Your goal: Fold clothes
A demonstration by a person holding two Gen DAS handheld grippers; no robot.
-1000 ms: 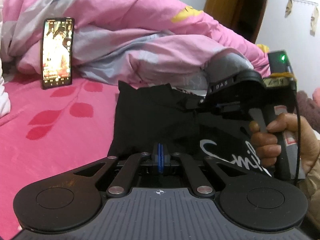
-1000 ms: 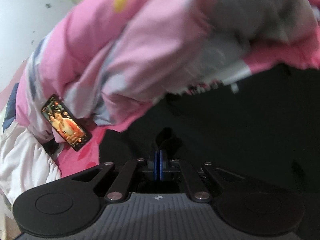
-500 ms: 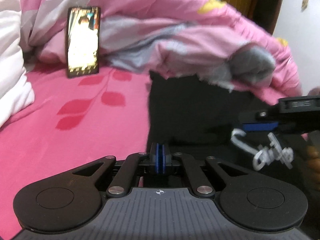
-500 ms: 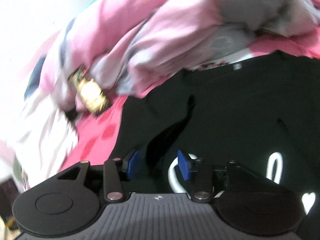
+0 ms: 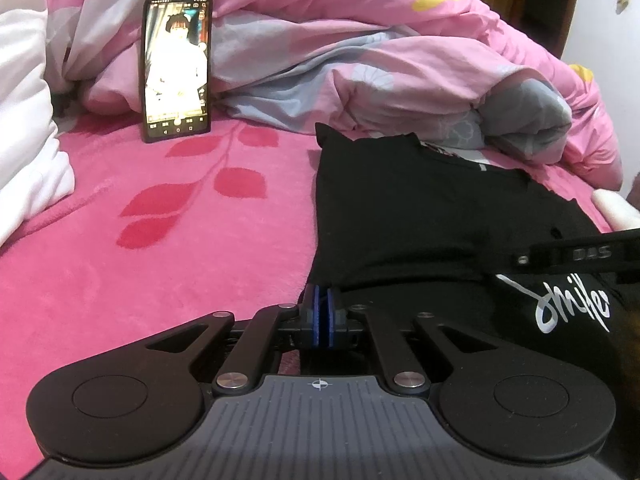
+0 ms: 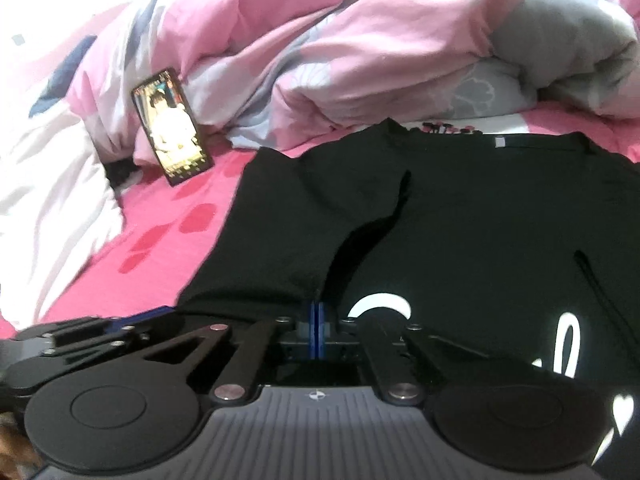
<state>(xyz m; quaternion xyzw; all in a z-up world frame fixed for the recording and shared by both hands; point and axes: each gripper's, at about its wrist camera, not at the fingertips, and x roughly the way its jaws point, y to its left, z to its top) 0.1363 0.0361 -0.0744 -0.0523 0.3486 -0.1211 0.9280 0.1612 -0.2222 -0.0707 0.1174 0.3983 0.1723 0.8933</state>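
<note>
Folding is at the side-fold stage, as I judge it. Black T-shirt [image 5: 420, 208] lies spread on the pink bedsheet [image 5: 140, 280], ahead of both tongs and reaching away from their tips to the heaped quilt [image 5: 360, 40]. Its left side is already laid over the body as a flap, which runs straight forward from the right tongs [image 6: 316, 320].

Left tongs [image 5: 321, 312] have their blue pads [image 5: 316, 314] pressed together at the near left corner of the shirt. The cloth edge runs into the tips, so it looks pinched there. Right tongs are likewise closed, and the near end of the flap drops into their tips, so they seem to grip that edge. White lettering [image 5: 560, 304] shows just to the right of both tips.

The next move, I think, calls for keeping both pinches firm and carrying the near edge along evenly, so that the flap settles flat without a ridge. After that comes the far side, to the right of the right tongs. Thin cloth may slip from closed pads or drag the layer beneath.

A lit phone [image 5: 176, 68] leans on the quilt well ahead and to the left, clear of the work
</note>
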